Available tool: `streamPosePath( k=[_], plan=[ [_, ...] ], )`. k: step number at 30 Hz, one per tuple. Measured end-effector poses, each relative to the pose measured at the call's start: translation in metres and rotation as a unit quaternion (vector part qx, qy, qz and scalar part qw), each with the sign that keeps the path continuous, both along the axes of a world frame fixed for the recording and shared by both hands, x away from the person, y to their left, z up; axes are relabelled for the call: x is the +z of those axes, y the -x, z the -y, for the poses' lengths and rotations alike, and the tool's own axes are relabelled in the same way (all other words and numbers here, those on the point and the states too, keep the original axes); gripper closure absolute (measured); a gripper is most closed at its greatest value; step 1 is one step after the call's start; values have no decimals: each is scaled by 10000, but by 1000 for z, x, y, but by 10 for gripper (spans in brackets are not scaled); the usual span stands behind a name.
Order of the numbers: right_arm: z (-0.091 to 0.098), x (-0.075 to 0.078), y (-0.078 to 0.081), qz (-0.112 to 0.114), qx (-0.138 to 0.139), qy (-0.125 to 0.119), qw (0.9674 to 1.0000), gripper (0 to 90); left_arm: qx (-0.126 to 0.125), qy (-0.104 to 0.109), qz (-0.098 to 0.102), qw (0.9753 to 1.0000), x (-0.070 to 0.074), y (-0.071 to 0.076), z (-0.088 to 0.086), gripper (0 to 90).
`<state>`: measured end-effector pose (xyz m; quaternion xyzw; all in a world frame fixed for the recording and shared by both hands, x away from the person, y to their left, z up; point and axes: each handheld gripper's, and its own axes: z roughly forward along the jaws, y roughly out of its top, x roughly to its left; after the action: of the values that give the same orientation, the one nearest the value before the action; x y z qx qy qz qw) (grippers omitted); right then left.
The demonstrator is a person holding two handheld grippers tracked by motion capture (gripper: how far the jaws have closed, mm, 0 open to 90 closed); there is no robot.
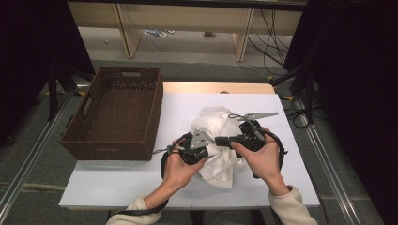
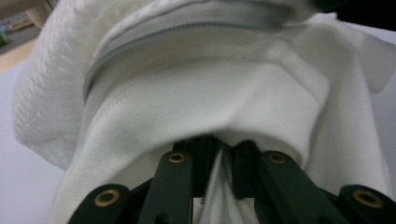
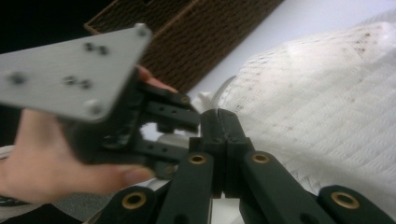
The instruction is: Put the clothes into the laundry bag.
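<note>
White zip-up garment bunched in a heap on white table, centre-right, just beside wicker basket. Basket dark brown, empty, standing at table's left edge, partly overhanging it.

Left gripper at garment's left flank, held in left hand. In left gripper view, jaws nearly closed on a fold of white fabric, cloth pinched between the black fingers; ribbed hem and grey zipper arching above. Grey three-cornered plate on top of left gripper, seen from right gripper view, blurred.

Right gripper lying level over garment, pointing toward left gripper, held in right hand. In right gripper view, jaws pressed fully together; hard to tell whether any cloth caught at tips, textured white fabric lying right beside them. Tips close to left gripper's body, nearly touching.

Cream sleeves entering from bottom edge. Cables trailing from both grippers.
</note>
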<state>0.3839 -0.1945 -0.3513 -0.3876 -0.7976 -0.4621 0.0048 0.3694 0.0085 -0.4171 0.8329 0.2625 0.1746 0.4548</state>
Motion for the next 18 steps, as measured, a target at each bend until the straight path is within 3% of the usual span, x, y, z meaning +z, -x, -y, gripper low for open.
streamPosePath(
  k=[3,4,5,8,11,12,14,15,16,17,18],
  plan=[
    [-2,7,6,97,74,-61,9999,900,-113,-29,111,9999,17,19,-5,797],
    [-3,10,10,31,102,-124,9999,900,-106,54,115,9999,23,26,-6,797],
    [-3,13,12,136,164,-169,9996,900,-216,-36,283,9994,29,29,-8,797],
    [-3,25,22,258,271,-268,9989,900,-267,75,230,9994,41,36,-11,795],
    [-1,24,20,216,268,-275,9990,900,-398,-161,-51,9991,34,17,-8,784],
    [0,22,18,172,226,-231,9993,900,-346,-209,-255,9989,26,6,-5,780],
    [2,14,9,-3,95,-202,9998,900,-184,-153,-434,9988,2,-18,2,777],
    [4,7,2,17,48,-161,9999,900,-154,-129,-440,9988,-7,-27,5,772],
    [5,4,0,-118,-62,-131,9998,900,-150,-66,-431,9989,-14,-33,7,769],
    [6,0,-4,-33,-63,-13,10000,900,-79,46,-480,9988,-19,-37,9,765],
    [6,-3,-5,-144,-123,-33,9998,900,-39,22,-451,9990,-20,-38,10,758]
  ],
)
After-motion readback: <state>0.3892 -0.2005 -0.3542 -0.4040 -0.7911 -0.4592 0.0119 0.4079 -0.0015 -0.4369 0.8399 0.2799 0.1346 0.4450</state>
